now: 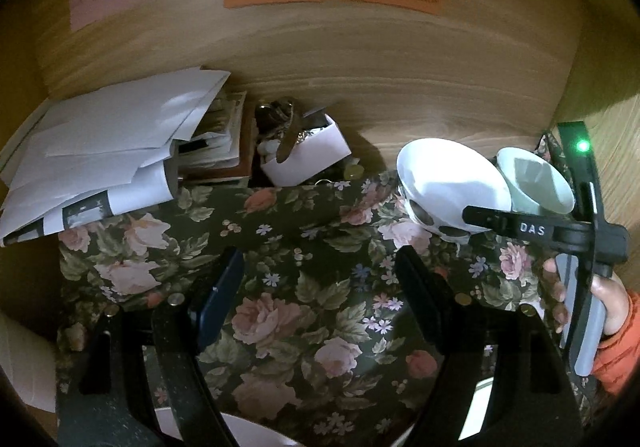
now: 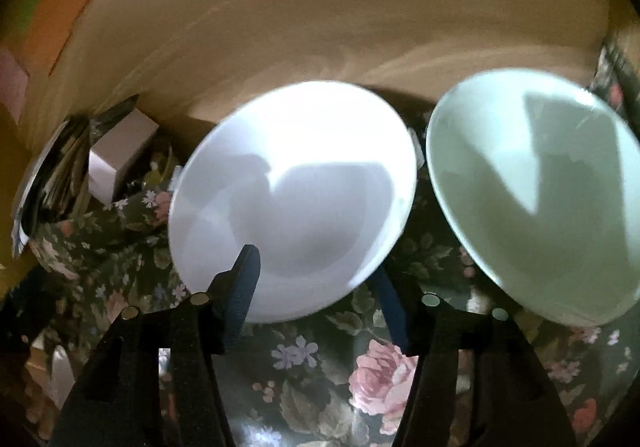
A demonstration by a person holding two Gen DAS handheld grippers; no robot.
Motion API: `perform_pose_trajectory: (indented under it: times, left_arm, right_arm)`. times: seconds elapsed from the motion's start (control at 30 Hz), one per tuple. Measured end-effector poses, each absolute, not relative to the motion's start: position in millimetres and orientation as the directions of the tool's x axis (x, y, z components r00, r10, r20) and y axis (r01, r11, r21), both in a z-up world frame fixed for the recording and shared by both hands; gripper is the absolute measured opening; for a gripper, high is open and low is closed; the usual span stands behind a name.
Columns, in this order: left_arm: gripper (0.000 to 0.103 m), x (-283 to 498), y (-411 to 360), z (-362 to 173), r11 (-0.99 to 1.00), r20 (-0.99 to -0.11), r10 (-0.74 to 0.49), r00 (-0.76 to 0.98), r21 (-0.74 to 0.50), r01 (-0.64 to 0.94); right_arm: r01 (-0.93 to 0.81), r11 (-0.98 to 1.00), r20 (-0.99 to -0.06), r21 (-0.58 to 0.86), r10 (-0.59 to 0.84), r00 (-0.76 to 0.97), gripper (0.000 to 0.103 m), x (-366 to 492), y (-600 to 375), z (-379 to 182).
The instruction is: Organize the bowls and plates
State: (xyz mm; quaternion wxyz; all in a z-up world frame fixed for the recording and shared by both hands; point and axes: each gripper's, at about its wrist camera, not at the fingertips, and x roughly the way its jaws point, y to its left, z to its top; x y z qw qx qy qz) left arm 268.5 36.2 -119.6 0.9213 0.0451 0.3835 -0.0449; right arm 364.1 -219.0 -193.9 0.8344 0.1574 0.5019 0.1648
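Note:
A white bowl (image 1: 450, 181) is tilted above the flowered cloth at the right, next to a pale green bowl (image 1: 538, 183). My right gripper (image 1: 486, 221) grips the white bowl's near rim; in the right wrist view its left finger lies inside the white bowl (image 2: 296, 187) and the right finger passes behind the rim, the gripper (image 2: 316, 279) shut on it. The pale green bowl (image 2: 536, 191) stands tilted to its right. My left gripper (image 1: 320, 271) is open and empty over the cloth, left of both bowls.
A flowered cloth (image 1: 280, 267) covers the surface. A pile of papers and envelopes (image 1: 108, 151) and a small white box of odds and ends (image 1: 304, 149) sit at the back left. A wooden wall (image 1: 340, 47) with coloured notes stands behind. A white rim (image 1: 248, 427) shows at the bottom edge.

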Motion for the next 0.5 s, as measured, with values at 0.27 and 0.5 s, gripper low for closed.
perform_pose_trajectory:
  times: [0.27,0.5]
  left_arm:
    - [0.078,271.2,35.3,-125.0,0.992,-0.722,-0.05,0.691,0.047,0.12]
    - [0.078,275.1,29.0,-134.4,0.992,-0.755,-0.057,0.653,0.033,0.125]
  right_arm:
    - [-0.237,0.922,-0.82,0.305,0.381,0.428,0.025,354.4,-209.5,-191.0]
    - [-0.397,0.882,-0.838,0.255,0.406,0.364,0.023,323.4,-194.3,-184.7]
